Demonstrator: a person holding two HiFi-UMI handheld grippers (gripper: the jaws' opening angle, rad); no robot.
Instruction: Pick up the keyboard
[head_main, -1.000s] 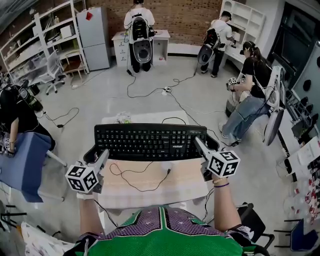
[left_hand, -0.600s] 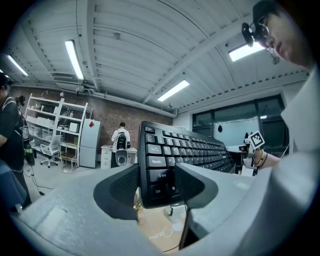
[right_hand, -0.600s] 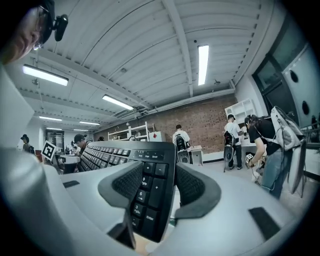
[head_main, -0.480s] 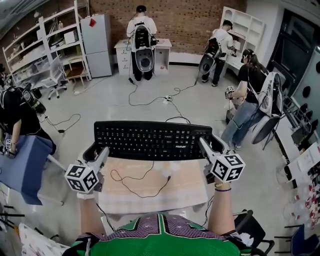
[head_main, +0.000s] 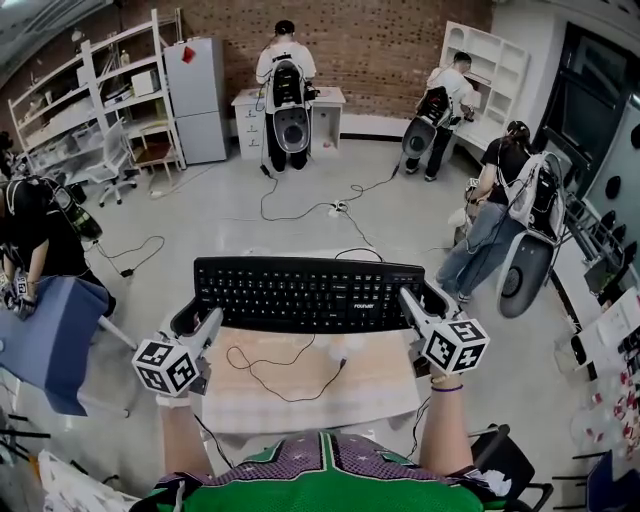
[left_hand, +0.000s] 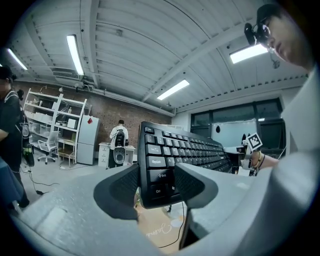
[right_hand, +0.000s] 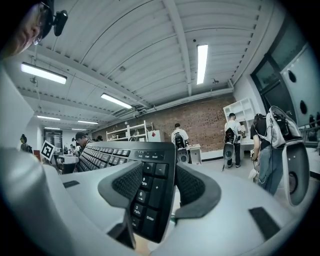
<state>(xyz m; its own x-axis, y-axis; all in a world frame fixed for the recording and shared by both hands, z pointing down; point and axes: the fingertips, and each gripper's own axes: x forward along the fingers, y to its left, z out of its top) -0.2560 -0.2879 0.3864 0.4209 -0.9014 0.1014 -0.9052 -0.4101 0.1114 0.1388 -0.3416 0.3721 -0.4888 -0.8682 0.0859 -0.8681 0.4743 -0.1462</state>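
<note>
**Brick-walled lab: keyboard clamped at both ends over the desk**

Brick wall (head_main: 370, 40) and shelves (head_main: 90, 100) sit at the back, with people (head_main: 288, 90) working along them and grey floor (head_main: 200, 210) in between. Closer in, the black keyboard (head_main: 310, 293) lies crosswise over the far edge of your desk (head_main: 370, 385). Your left gripper (head_main: 188, 322) is closed on its left end and your right gripper (head_main: 427, 303) on its right end.

Head view hides the pads, because the keyboard's ends cover them, so you can't read the clamp there. Left gripper view settles it: the left gripper (left_hand: 157, 182) has both textured pads pressed on the Shift/Ctrl end. From there the keyboard (left_hand: 185, 150) runs away toward the other gripper's marker cube (left_hand: 253, 141). Right gripper view does the same for the right gripper (right_hand: 155, 192), with its pads tight on the numpad end of the keyboard (right_hand: 115, 155).

Left gripper view also shows the desk (left_hand: 160, 232) below the keyboard's end and apart from it. Head view can't show that gap. A loose cable (head_main: 339, 364) lies on the desk, but you can't tell whether it joins the keyboard.
</note>
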